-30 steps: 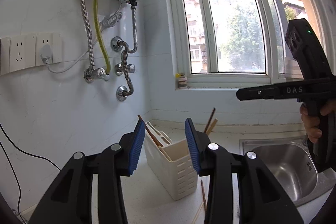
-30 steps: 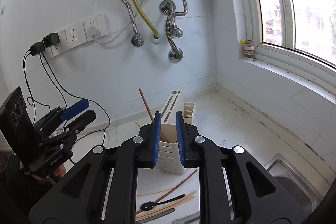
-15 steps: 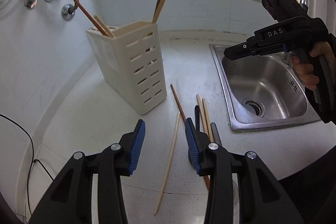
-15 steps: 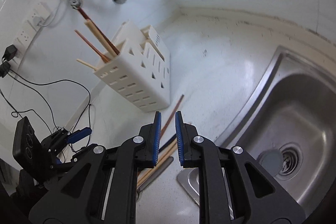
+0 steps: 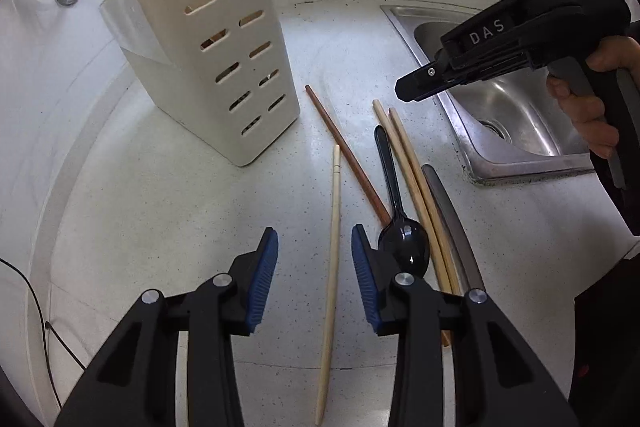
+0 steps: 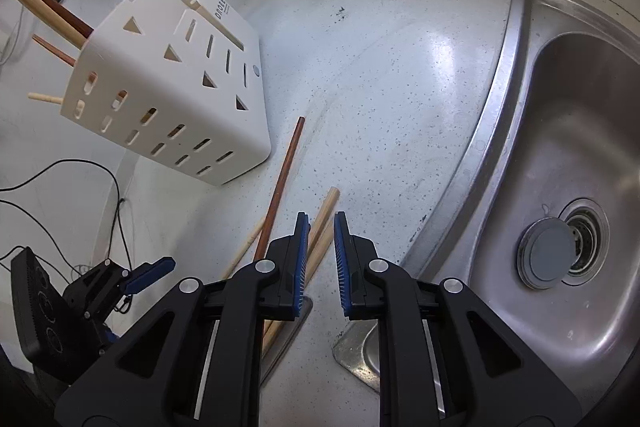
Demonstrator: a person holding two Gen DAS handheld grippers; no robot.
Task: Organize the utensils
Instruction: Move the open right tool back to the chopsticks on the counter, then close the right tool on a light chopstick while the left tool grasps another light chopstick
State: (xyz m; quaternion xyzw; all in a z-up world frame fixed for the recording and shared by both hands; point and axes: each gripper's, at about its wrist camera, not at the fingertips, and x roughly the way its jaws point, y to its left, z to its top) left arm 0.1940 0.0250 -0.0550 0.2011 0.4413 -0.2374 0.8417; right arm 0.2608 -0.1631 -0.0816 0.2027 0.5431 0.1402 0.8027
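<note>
Utensils lie loose on the white speckled stone counter, fanned out between the cream slotted plastic utensil holder and the stainless steel sink — a pale cream chopstick, a reddish-brown wooden chopstick, a black plastic spoon with its bowl nearest the camera, a pair of light bamboo chopsticks lying side by side, and a dull grey metal handle of something whose end is hidden. The grey handle lies closest to the sink's front corner; the cream chopstick lies farthest from it. The holder stands toward the counter's back edge near the wall, with several chopsticks already sticking up out of its top.

The left gripper points down at the counter with its blue-padded jaws apart; they have just been closing a little. The cream chopstick runs lengthwise through the gap, touching neither pad. The right pad sits just beside the spoon's bowl.

The right gripper also points down, over the strip of counter between the bamboo chopsticks and the sink rim. Its jaws stand only slightly apart, with nothing between them but bare counter. The brown chopstick runs from beside the holder down under its left finger. In the left wrist view a hand grips its black handle above the sink.
</note>
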